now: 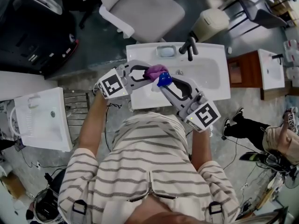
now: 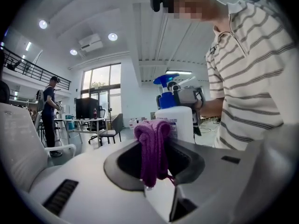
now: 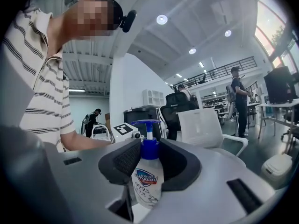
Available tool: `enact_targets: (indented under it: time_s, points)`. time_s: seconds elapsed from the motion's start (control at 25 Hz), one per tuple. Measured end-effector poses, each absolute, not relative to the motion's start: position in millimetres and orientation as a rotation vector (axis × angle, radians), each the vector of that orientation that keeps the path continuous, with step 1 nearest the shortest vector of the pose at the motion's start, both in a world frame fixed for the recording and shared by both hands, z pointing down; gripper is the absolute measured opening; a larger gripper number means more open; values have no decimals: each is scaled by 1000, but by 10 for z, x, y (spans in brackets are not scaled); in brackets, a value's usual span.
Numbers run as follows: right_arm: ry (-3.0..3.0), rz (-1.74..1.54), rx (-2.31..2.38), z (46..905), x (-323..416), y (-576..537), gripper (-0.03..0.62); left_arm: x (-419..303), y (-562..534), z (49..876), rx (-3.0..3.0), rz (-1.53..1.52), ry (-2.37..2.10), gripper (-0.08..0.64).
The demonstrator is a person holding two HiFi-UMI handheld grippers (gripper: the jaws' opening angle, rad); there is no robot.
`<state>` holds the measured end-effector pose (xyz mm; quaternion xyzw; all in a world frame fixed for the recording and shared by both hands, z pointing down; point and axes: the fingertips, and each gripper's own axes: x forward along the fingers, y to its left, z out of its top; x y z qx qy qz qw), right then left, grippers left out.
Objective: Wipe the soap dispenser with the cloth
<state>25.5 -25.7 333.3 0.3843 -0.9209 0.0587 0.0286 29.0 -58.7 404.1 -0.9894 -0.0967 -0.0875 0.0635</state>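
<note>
In the head view both grippers meet above a white sink [image 1: 212, 76]. My left gripper [image 1: 149, 74] is shut on a bunched purple cloth [image 1: 156, 71]. My right gripper [image 1: 165, 84] is shut on the soap dispenser [image 1: 164, 80], a white bottle with a blue pump. In the left gripper view the cloth [image 2: 152, 141] hangs between the left gripper's [image 2: 154, 166] jaws, right in front of the dispenser [image 2: 181, 121]; contact is unclear. In the right gripper view the dispenser [image 3: 148, 183] stands upright between the right gripper's [image 3: 146, 166] dark pads, with the left gripper's marker cube [image 3: 123, 130] behind it.
A black faucet [image 1: 189, 47] and a soap dish [image 1: 166, 51] sit at the sink's far edge. Beyond it are a white office chair [image 1: 140, 8] and a cream bin [image 1: 211, 24]. Another white basin [image 1: 42, 120] lies at left. A person [image 1: 275, 141] crouches at lower right.
</note>
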Motion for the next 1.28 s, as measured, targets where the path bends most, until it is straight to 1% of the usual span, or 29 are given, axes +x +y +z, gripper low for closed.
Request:
enact_targets:
  time_s: [0.4,0.6,1.28]
  points:
    - [-2896,218,1164,3277,264,-235,135,273,-525,4238,-2967,-384,-372,113]
    - [-2918,241,1159,3262,267,-241,135,197,-506,4292,-3001,-397,-353,114]
    - [-2902,271,1223,3295,329,-405,135,-129,-539,4117,-3177,-219,-216,114]
